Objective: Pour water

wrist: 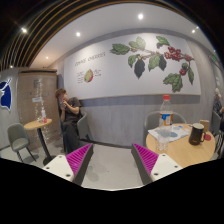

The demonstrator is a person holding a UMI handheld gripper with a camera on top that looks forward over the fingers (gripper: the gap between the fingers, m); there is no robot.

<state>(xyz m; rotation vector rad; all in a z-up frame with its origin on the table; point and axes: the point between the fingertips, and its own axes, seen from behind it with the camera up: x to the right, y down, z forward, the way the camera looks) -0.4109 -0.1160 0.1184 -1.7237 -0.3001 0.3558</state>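
Gripper [112,160] was held above the floor in a café-like room, fingers spread wide with nothing between them; magenta pads [80,158] faced inward. A bottle [166,109] with a red cap stood upright on the round wooden table [185,152], ahead and to the right of the fingers, well apart from them. A dark cup [197,133] stood near it on the same table, with papers [171,131] between. A person [69,119] sat at a second small table [38,125] beyond the left finger.
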